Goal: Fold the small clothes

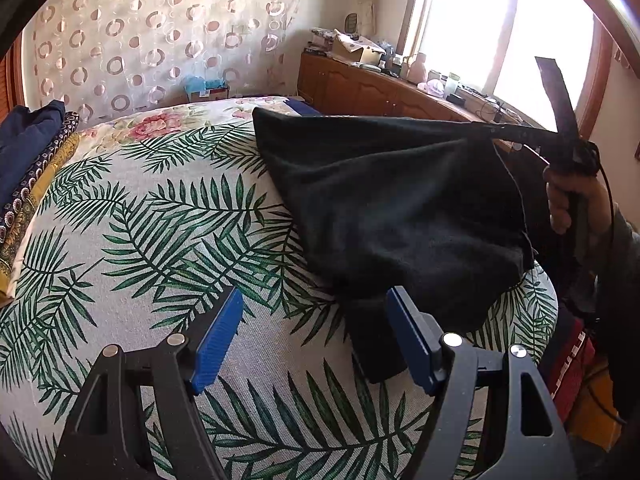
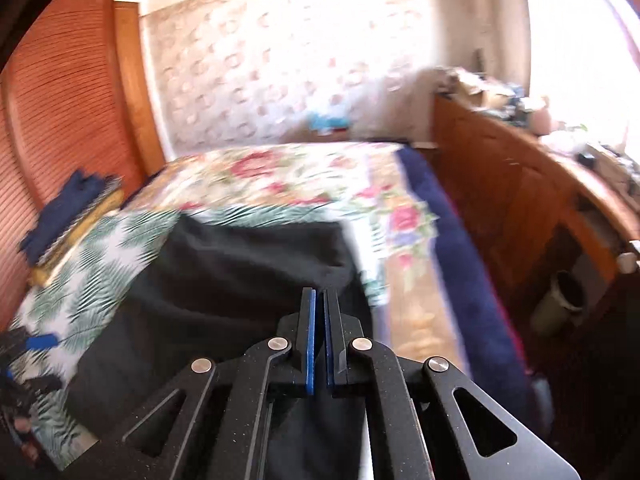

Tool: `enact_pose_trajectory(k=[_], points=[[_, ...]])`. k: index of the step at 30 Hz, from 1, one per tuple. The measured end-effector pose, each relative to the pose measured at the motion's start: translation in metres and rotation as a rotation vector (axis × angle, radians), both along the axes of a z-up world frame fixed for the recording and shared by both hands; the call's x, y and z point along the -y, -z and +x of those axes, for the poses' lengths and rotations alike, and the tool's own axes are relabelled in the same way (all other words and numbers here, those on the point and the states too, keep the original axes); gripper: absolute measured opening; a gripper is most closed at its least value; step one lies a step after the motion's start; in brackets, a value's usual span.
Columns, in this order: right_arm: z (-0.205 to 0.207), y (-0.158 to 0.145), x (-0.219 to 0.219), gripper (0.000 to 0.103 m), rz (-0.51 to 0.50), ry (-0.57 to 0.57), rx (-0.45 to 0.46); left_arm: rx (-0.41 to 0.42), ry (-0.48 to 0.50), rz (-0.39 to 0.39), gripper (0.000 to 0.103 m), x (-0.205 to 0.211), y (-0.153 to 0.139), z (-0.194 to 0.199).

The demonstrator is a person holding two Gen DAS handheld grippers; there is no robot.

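Note:
A black garment [image 1: 392, 200] lies on the bed's palm-leaf cover [image 1: 160, 220], with its right corner pulled up taut. My right gripper [image 1: 492, 130], held by a person's hand [image 1: 572, 196], is shut on that raised corner. In the right wrist view its blue pads [image 2: 319, 300] sit closed together above the black garment [image 2: 240, 264]. My left gripper [image 1: 316, 296] hangs open low over the cover. A narrow end of the garment [image 1: 372, 344] lies between its blue pads, close to the right one, and neither pad presses on it.
A stack of folded clothes [image 1: 32, 152] sits at the bed's left edge, by a slatted wooden door [image 2: 68, 92]. A cluttered wooden cabinet [image 1: 360, 88] runs under the window on the right. A bin [image 2: 560, 300] stands on the floor beside the bed.

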State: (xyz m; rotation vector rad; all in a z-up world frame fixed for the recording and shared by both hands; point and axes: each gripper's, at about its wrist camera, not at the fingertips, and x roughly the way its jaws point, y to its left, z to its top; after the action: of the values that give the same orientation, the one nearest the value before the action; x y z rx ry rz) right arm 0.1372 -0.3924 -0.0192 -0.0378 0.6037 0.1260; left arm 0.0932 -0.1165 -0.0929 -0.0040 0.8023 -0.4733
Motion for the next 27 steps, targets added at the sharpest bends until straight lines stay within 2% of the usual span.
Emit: enact_pose_trajectory(k=[3, 5, 6, 8, 9, 11, 15, 22, 27], points=[[0.012, 0.012, 0.01, 0.003, 0.003, 0.015, -0.081, 0.006, 0.006, 0.001, 0.075, 0.002, -0.002, -0.001], [0.011, 0.019, 0.009, 0.004, -0.011, 0.002, -0.093, 0.007, 0.009, -0.003, 0.075, 0.002, -0.003, -0.001], [0.01, 0.02, 0.007, 0.011, -0.018, -0.004, -0.096, 0.007, 0.01, -0.003, 0.075, 0.003, -0.003, -0.001], [0.0, 0.02, 0.007, 0.033, -0.029, 0.003, -0.079, 0.006, 0.015, -0.007, 0.075, 0.004, -0.002, 0.001], [-0.004, 0.019, 0.007, 0.038, -0.027, -0.002, -0.073, 0.003, 0.019, -0.012, 0.075, 0.005, -0.002, 0.002], [-0.015, 0.021, 0.001, 0.058, -0.016, -0.02, -0.064, -0.008, 0.023, -0.017, 0.075, 0.006, -0.001, 0.005], [-0.039, 0.03, 0.004, 0.061, -0.013, -0.059, -0.095, -0.028, 0.036, -0.027, 0.067, 0.009, 0.001, 0.01], [-0.056, 0.045, 0.012, 0.062, -0.019, -0.053, -0.167, -0.054, 0.036, -0.023, 0.067, 0.017, 0.003, 0.018], [-0.062, 0.046, 0.02, 0.063, 0.037, -0.029, -0.191, -0.088, 0.037, -0.013, 0.067, 0.021, 0.01, 0.021]])
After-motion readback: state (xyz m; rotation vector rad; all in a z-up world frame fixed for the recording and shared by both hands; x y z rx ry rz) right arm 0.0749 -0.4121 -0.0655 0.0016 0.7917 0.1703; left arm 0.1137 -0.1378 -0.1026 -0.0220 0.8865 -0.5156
